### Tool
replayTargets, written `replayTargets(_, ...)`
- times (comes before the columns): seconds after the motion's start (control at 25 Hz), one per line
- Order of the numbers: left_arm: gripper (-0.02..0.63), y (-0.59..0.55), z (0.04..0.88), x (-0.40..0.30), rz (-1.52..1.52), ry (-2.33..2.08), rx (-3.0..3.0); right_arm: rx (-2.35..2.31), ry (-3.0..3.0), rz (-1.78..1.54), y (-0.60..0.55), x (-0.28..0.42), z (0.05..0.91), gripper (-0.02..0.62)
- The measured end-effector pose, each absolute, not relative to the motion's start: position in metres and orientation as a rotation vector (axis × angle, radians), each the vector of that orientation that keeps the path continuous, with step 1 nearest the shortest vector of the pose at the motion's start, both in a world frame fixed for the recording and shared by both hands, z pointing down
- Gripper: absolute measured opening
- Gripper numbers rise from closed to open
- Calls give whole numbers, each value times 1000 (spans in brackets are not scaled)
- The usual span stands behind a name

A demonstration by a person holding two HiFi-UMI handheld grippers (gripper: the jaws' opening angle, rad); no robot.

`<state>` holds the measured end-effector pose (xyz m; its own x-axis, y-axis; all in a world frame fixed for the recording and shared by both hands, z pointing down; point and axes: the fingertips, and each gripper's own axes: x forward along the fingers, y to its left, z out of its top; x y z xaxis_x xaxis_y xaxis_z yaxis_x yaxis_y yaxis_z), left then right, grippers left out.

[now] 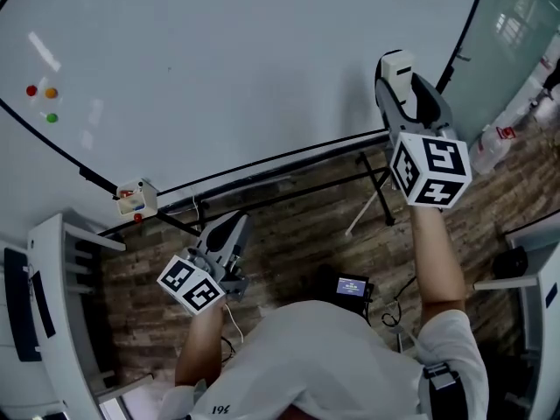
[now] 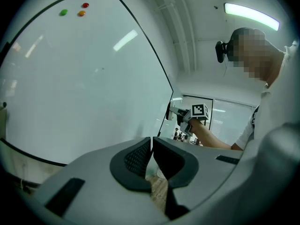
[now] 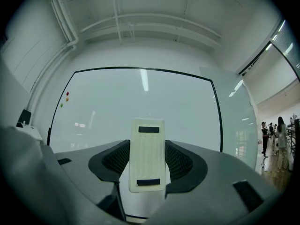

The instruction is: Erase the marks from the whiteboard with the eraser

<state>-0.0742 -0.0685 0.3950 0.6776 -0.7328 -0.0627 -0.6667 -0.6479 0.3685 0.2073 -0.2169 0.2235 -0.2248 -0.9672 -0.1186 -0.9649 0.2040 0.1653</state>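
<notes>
Hidden or unclear: in the head view the right gripper (image 1: 398, 75) covers most of the eraser (image 1: 396, 63), and only its pale top end shows. We cannot tell whether the eraser touches the whiteboard (image 1: 219, 68) or sits just off it. The board's upper and left parts are cut off by the frame. Glare streaks cross the board, and we cannot make out any pen marks. A small box (image 1: 136, 198) at the board's lower left edge is too small to identify. The person's torso blocks the floor directly below.

Grippers: in the right gripper view the jaws are clamped on both sides of the eraser, which stands upright with its ribbed face toward the camera. It is held up at the board's lower right area. The left gripper (image 2: 151, 159) hangs low below the board's bottom edge, jaws pressed together with nothing between them.

Surface and room: three magnets, red (image 1: 31, 90), orange (image 1: 51, 93) and green (image 1: 52, 117), sit near the board's left side. The board rests on a dark stand (image 1: 372, 182) over a wood-plank floor (image 1: 289, 234). A ceiling light (image 2: 251, 15) glows overhead. Distant people (image 3: 276, 139) stand at far right.
</notes>
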Motion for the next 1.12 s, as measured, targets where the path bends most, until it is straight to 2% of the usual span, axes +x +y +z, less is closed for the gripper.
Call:
replayTargets(0.76, 8, 25, 424, -110, -329, -1018, 2556, 1839, -2488, 19, -76, 147, 336, 252)
replayTargets(1.12, 8, 45, 428, -113, -331, -1064, 2527, 1746, -2492, 119, -55, 142, 373, 252)
